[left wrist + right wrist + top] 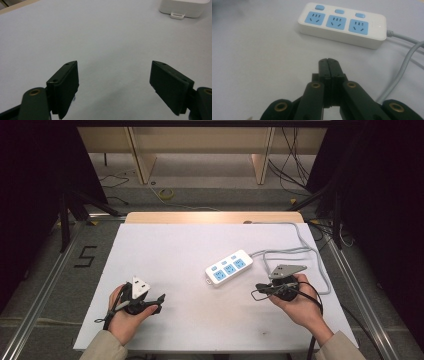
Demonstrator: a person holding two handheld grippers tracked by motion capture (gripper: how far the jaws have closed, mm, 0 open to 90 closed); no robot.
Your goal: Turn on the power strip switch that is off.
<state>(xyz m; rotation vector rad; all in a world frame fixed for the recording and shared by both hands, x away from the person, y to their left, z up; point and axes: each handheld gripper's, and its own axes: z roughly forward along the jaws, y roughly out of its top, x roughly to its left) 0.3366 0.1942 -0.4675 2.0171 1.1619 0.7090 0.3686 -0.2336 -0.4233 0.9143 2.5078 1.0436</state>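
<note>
The left gripper (159, 301) rested near the white table's (165, 255) left edge, its black jaws spread wide over bare surface. At centre-right lay the white three-socket power strip with blue faces (229, 267), its grey cable (300, 251) looping rightwards. Just right of it, the right gripper (259, 290) pointed at the strip, jaws pressed together, empty.

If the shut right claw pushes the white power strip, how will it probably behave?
The power strip looks rigid and flat, so it would probably slide, not tip or roll. Its grey cable lies in loose curves and may drag or turn it. The smooth casing might be slippery for the right claw.
</note>
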